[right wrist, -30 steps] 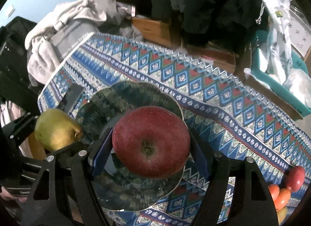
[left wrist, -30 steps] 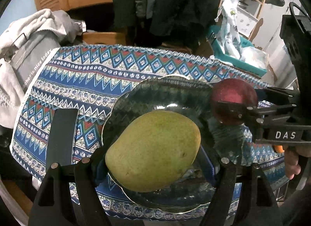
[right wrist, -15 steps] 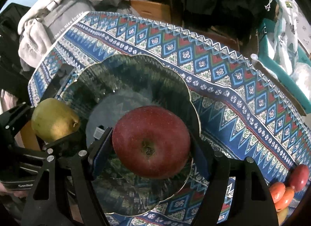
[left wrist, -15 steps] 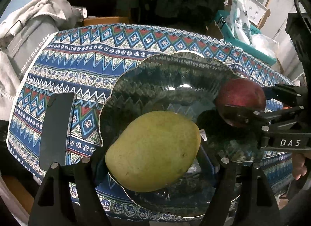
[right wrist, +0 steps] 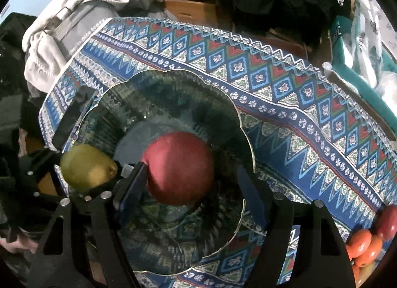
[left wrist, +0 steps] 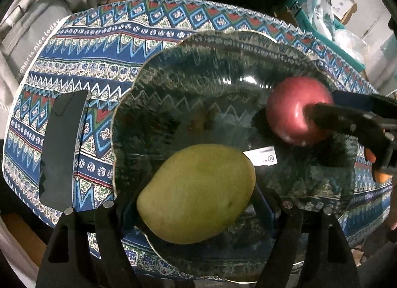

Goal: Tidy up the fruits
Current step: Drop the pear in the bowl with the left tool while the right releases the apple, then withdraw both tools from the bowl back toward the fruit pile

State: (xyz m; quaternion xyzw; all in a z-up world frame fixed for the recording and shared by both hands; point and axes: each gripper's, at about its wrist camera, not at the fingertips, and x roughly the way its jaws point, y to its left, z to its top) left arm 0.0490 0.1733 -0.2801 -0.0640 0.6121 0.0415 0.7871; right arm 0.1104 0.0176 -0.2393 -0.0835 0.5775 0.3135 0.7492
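A green mango (left wrist: pixel 196 193) sits between the fingers of my left gripper (left wrist: pixel 196 200), which is shut on it just above the near part of a dark scalloped glass plate (left wrist: pixel 223 34). A red apple (right wrist: pixel 178 166) lies on the plate (right wrist: pixel 245 144) between the fingers of my right gripper (right wrist: pixel 192 185). The jaws are closing: the left pad (right wrist: pixel 134 181) touches the apple, and a gap shows at the right pad. In the left wrist view the apple (left wrist: pixel 297 112) rests at the plate's right with the right gripper (left wrist: pixel 347 119) over it. The mango (right wrist: pixel 86 166) shows at the left.
The plate rests on a blue patterned cloth (left wrist: pixel 99 47). A flat black object (left wrist: pixel 62 144) lies left of the plate. Orange and red fruits (right wrist: pixel 367 245) are heaped at the cloth's right end. Grey clothing (right wrist: pixel 74 15) and a teal bin (right wrist: pixel 359 84) stand beyond the table.
Both grippers have sunk toward the plate. The apple has left the right gripper's hold and now lies lower, on the plate. The mango stays held in the left gripper.
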